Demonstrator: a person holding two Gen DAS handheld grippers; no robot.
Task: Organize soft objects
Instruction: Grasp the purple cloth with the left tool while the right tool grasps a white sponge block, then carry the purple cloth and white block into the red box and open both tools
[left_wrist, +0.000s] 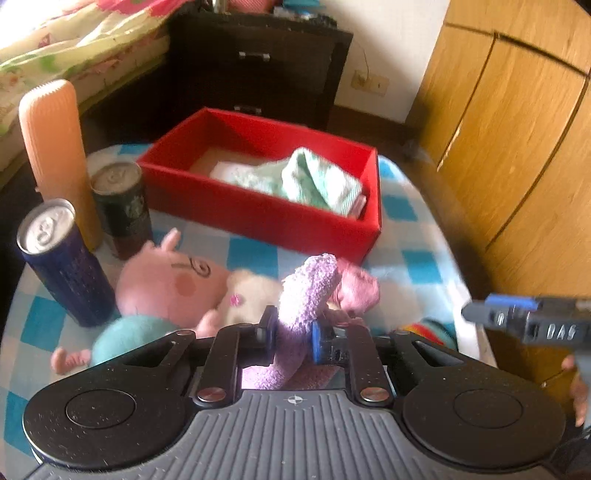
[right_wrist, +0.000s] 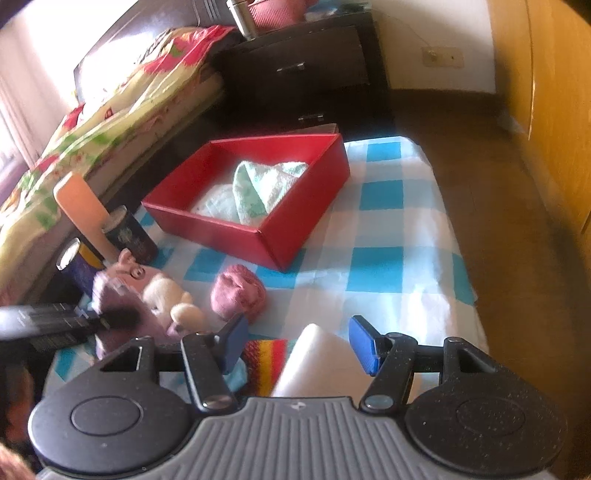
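Red box (right_wrist: 258, 225): checkered cloth (right_wrist: 391, 258) to its right and front-right lies bare, passable. Left of box, two cans (left_wrist: 122, 206) and orange cylinder (left_wrist: 55, 147) block; possibly touching.

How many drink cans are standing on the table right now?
2. A blue can stands at the table's left edge beside the pig plush toy; a dark green can stands just behind it, next to the tall orange bottle. Others may be hidden.
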